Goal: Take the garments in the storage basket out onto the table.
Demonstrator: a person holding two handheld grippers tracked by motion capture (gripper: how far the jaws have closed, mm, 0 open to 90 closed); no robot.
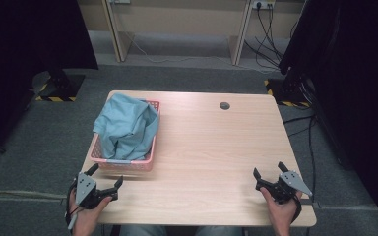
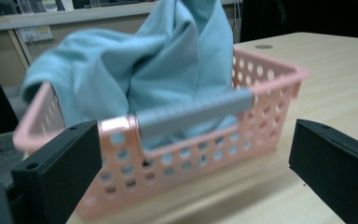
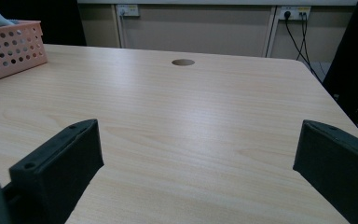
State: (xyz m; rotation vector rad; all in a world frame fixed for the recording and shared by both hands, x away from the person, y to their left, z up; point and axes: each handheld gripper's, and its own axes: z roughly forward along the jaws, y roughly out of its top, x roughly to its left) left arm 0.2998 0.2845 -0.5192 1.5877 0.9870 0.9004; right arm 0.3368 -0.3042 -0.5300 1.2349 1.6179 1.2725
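Both hands enter at the near table edge. Left gripper (image 1: pixel 107 183) sits at the near-left corner, jaws spread wide with nothing between them, aimed at the short near wall of the pink basket (image 1: pixel 102 158). From the left gripper view the two black jaws frame that wall and its grey handle bar (image 2: pixel 193 113) without touching either. Right gripper (image 1: pixel 270 173) rests at the near-right corner, well apart from the basket; its jaws stand wide apart and empty over the bare wooden table (image 1: pixel 216 147).

Beyond the left gripper, the perforated pink basket stands on the left half of the table, its long axis running away from the person. Light blue cloth (image 1: pixel 124 125) lies bunched inside it, piled above the rim and draped over the far-left edge.

Farther back, a round cable hole (image 1: pixel 224 105) sits near the far table edge. Behind the table: grey floor, wall sockets and trailing cables.
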